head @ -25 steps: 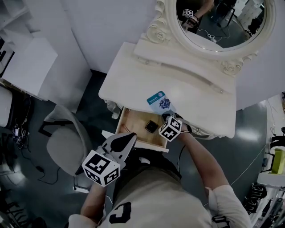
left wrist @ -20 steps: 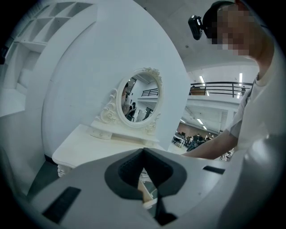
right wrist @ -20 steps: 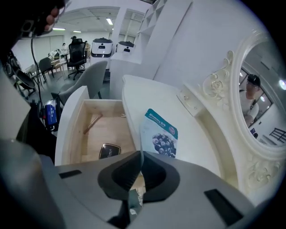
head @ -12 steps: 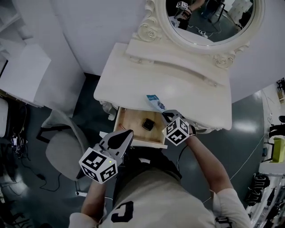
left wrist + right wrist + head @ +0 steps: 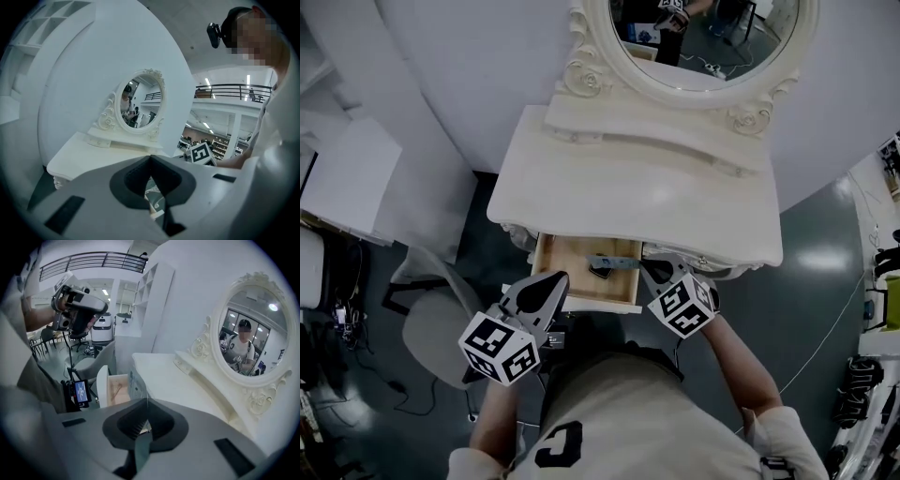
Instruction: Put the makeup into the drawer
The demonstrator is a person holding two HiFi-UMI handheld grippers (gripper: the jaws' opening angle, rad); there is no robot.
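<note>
The vanity's wooden drawer (image 5: 547, 270) stands pulled open, with a small dark compact (image 5: 602, 274) lying inside. My right gripper (image 5: 649, 269) is shut on a flat blue-and-white makeup sachet (image 5: 614, 262), held edge-on over the drawer's right half. In the right gripper view the sachet (image 5: 136, 383) sticks out from the shut jaws (image 5: 143, 401), above the drawer (image 5: 104, 386). My left gripper (image 5: 555, 278) hovers at the drawer's front left corner. Its jaws (image 5: 150, 158) meet at the tip with nothing between them.
The white vanity top (image 5: 637, 192) lies bare behind the drawer, with an oval mirror (image 5: 698, 37) at its back. A grey chair (image 5: 431, 314) stands to the left, beside a white shelf unit (image 5: 352, 173). The person's body is right below the drawer front.
My right gripper lifted the sachet off the vanity top and brought it back over the open drawer, turning it edge-on. The left gripper stayed near the drawer's front corner.
</note>
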